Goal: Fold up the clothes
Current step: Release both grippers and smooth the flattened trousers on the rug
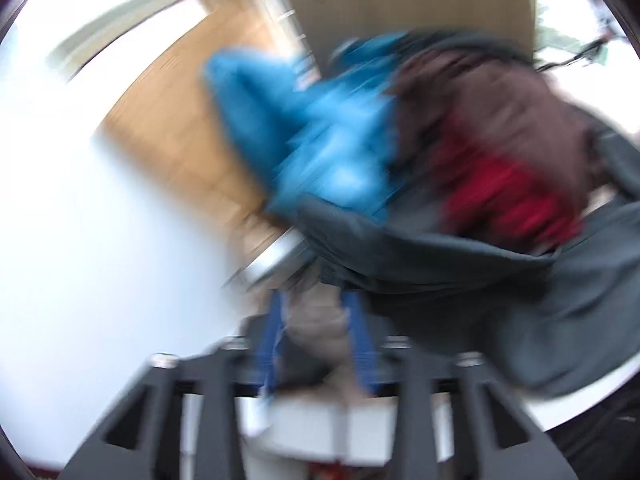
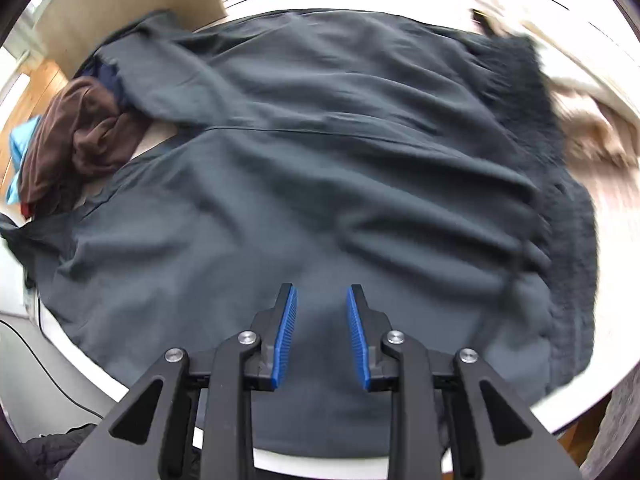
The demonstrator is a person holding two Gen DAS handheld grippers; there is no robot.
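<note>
Two grippers, one dark garment. Left gripper (image 1: 314, 300): heavily blurred; blue pads flank something pale, but whether they pinch it or stand clear cannot be told. Beside it, a heap of blue cloth (image 1: 320, 140), brown cloth (image 1: 500, 112) and red cloth (image 1: 512, 200). Dark garment (image 2: 320, 160): spread flat over the white table (image 2: 560, 404), wrinkled, with a seam across its middle. Judged soft, limp, light, not fragile; best pinched at a hem or corner. Right gripper (image 2: 322, 300): above the near part of the garment, fingers parted, nothing between them.
</note>
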